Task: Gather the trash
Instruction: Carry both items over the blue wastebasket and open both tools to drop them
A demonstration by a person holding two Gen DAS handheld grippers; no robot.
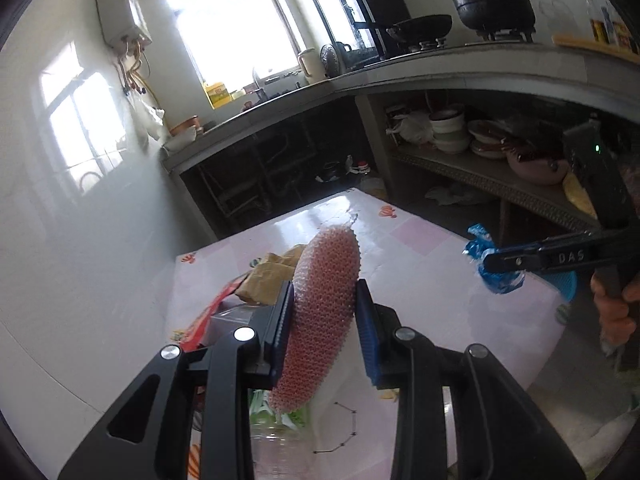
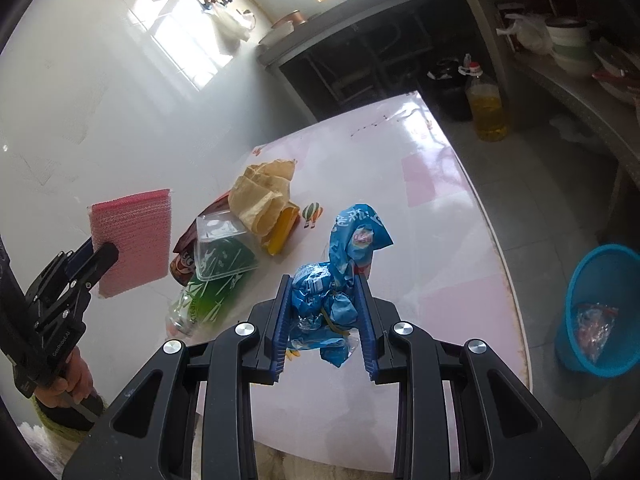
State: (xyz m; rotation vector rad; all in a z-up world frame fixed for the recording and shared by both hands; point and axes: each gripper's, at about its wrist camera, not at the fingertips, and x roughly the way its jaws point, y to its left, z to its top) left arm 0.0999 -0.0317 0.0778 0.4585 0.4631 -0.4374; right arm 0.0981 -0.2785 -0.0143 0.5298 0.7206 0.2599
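Two tools (image 1: 322, 312) (image 2: 325, 312), one wrapper (image 2: 340, 276) each

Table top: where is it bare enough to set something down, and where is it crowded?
The table is bare along its right side nearest the blue basket, and at its far corner. It is crowded on the left: brown paper, clear plastic box, green bottle.

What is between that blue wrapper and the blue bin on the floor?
Nothing visible. The right gripper holds the blue wrapper above the table; past the table's edge, only bare floor leads to the blue bin.
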